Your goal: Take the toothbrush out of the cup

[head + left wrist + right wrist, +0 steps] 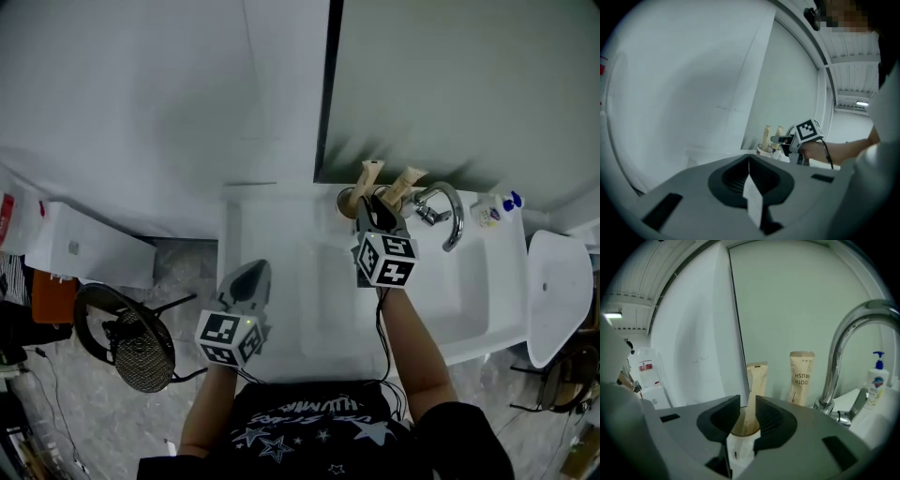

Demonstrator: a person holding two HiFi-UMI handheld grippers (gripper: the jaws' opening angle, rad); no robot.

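Two tan paper-wrapped toothbrushes stand upright at the back of the white sink (281,234), by the wall. The nearer toothbrush (755,380) rises from a brownish cup (740,427), and the second toothbrush (801,378) stands to its right. My right gripper (747,411) is open at the cup, the nearer toothbrush standing in the gap between its jaws. In the head view the right gripper (375,202) sits just below both toothbrushes (371,173). My left gripper (251,274) is shut and empty, low over the sink's left part. In the left gripper view it (749,176) points toward the cup (761,150).
A chrome faucet (450,211) curves up just right of the cup, close to my right gripper. A soap pump bottle (497,206) stands at the sink's far right. A toilet (558,291) is to the right and a black stool (131,342) on the floor to the left.
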